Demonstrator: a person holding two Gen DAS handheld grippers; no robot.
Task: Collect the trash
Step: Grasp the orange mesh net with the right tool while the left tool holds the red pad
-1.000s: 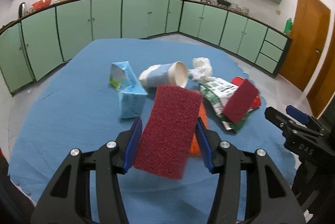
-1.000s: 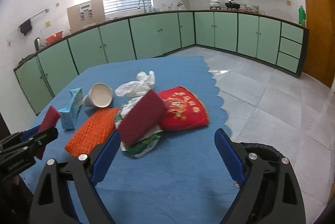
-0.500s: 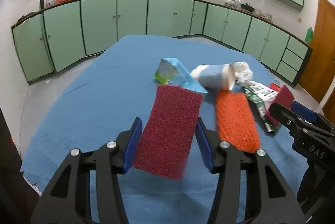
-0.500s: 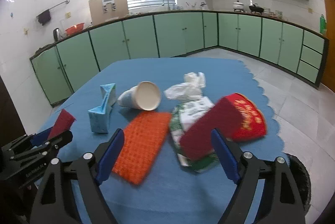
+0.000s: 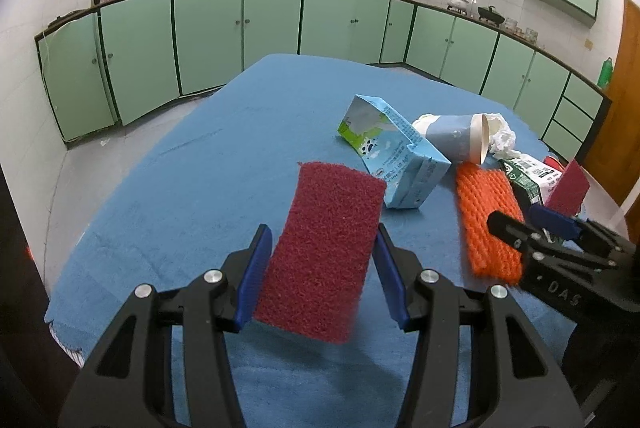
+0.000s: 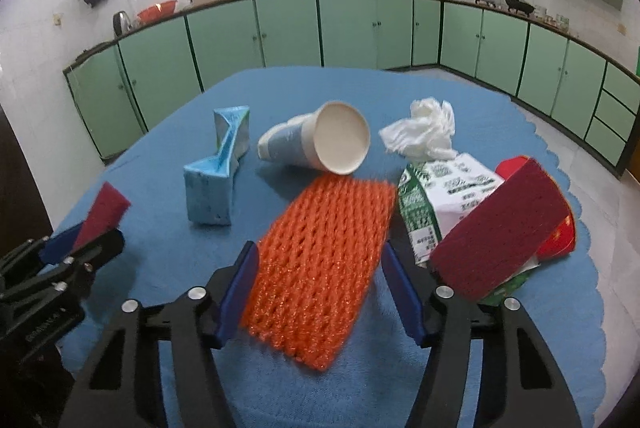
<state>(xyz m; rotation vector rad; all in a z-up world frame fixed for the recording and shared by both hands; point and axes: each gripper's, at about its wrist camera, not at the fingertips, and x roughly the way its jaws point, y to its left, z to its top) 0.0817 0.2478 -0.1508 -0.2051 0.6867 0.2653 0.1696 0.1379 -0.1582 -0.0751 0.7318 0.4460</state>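
Note:
My left gripper (image 5: 322,268) is shut on a dark red scouring pad (image 5: 326,248) and holds it above the blue cloth; it also shows in the right wrist view (image 6: 102,210). My right gripper (image 6: 320,292) is open, its jaws on either side of an orange mesh pad (image 6: 320,248) lying on the cloth. Beyond lie a blue milk carton (image 6: 218,174), a paper cup (image 6: 320,142) on its side, crumpled white tissue (image 6: 424,130) and a green-white wrapper (image 6: 440,192). A second dark red pad (image 6: 500,228) leans on the wrapper.
A red packet (image 6: 560,240) lies under the wrapper at the right. The blue cloth (image 5: 200,188) covers a round table with its scalloped edge at the right. Green kitchen cabinets (image 5: 208,36) line the far walls.
Both grippers swung left. The right gripper narrowed and moved from the red pad and packet onto the orange mesh pad. The left gripper kept hold of its red pad.

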